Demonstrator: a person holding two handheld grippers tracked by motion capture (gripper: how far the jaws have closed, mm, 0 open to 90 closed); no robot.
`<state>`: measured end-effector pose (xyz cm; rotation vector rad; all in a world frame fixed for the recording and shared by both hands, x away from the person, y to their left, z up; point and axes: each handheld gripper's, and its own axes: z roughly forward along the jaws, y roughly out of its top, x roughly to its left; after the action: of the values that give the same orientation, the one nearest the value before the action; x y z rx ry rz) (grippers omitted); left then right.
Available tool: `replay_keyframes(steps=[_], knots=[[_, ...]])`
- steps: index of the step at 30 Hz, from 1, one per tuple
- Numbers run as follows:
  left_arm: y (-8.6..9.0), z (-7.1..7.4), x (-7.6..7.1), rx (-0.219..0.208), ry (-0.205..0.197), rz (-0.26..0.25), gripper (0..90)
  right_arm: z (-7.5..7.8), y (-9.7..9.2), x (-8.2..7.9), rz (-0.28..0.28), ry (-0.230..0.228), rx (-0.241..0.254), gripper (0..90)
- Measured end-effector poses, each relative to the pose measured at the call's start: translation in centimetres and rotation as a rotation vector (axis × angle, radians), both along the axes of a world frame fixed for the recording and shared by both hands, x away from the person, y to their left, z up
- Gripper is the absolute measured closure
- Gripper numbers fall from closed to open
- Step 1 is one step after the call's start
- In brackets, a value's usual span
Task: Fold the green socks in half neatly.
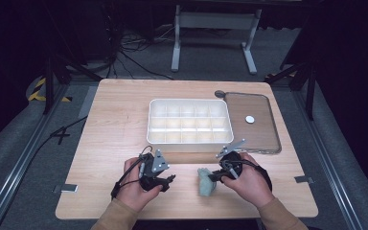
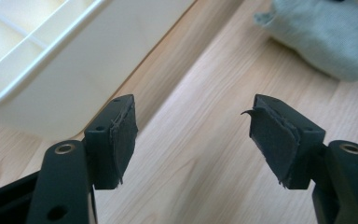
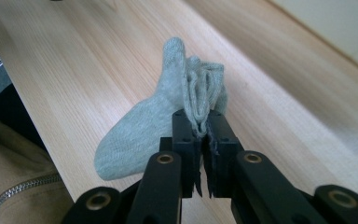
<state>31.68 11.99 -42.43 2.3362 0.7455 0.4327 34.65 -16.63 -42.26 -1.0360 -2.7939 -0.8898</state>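
One pale grey-green sock [image 3: 168, 112] near table's front edge, right of centre, bunched, folds pinched between jaws of right gripper [image 3: 204, 135], clamped tight on cloth. Knit soft, limp, toe end drooping to wood. Left gripper [image 2: 193, 135] spread wide, empty, just left of sock, likely ready to assist. White divided tray [image 1: 190, 138] beyond, probably sock's destination.

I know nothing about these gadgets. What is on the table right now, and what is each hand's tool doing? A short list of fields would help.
table: light wooden top
divided tray: white, compartments look empty
clear lid: flat on the table, right of the tray
sock: pale grey-green, bunched
right tool: shut on the sock
left tool: open, holding nothing, near the tray's front edge
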Motion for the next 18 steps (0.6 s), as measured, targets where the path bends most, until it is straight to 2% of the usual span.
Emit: replay_keyframes(steps=[4, 10, 11, 18], knots=[[0.9, 0.5, 0.3, -0.023, -0.01, 0.027, 32.6, 0.9, 0.0, -0.3, 0.002, -0.044, 0.006, 84.1], [2.2, 0.9, 0.5, -0.016, -0.018, 0.057, 32.6, 2.7, -0.2, -0.3, 0.011, -0.11, 0.016, 84.1], [2.6, 1.0, 0.5, -0.03, -0.018, 0.074, 32.6, 3.1, -0.2, -0.3, 0.008, -0.118, 0.018, 84.1], [2.5, 1.1, 0.4, -0.043, -0.013, 0.066, 33.9, 3.6, -0.2, 0.0, -0.001, -0.131, 0.007, 84.1]])
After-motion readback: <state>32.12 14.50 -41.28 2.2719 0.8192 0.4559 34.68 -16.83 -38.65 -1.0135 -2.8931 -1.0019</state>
